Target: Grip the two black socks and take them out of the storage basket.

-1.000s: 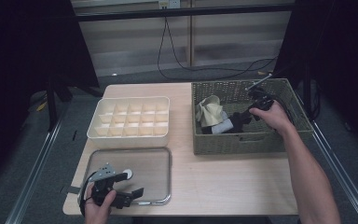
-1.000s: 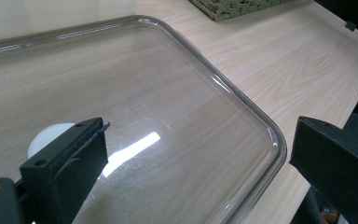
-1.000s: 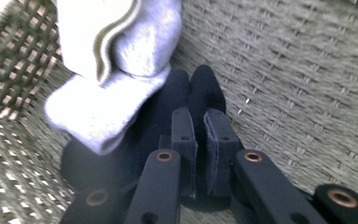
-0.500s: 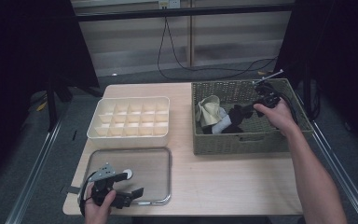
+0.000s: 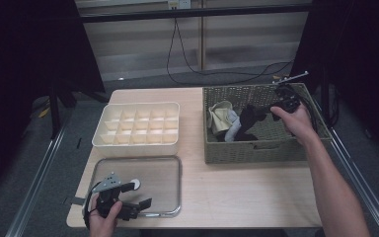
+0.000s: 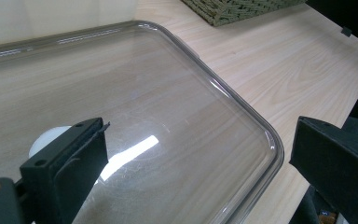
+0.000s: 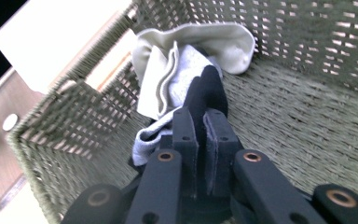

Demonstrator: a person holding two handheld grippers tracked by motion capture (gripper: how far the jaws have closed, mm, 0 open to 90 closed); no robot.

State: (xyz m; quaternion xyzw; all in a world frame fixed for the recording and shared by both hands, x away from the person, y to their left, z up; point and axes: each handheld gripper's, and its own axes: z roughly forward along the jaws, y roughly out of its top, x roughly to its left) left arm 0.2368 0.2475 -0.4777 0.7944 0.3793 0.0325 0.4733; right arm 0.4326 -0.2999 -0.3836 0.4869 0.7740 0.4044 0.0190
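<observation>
**Dark sock gripped inside wicker basket**

At the right of the high view, the right gripper (image 5: 259,114) is reaching into the woven basket (image 5: 237,150), its jaws pressing together on a black sock (image 5: 249,118). In the right gripper view, the two jaws are rising from the bottom centre with the dark fabric (image 7: 207,91) pinched between them. Just beyond it, in the upper middle of that frame, a cream sock (image 7: 205,39) and a grey sock (image 7: 186,63) are lying bunched against the basket's wall. At the lower left of the high view, the left gripper (image 5: 138,195) is resting at the near edge of a clear tray lid (image 5: 163,168), its jaws standing wide apart. Above the lid, a cream divided organiser box (image 5: 137,124) is sitting to the left of the basket, on the wooden table (image 5: 237,192).
</observation>
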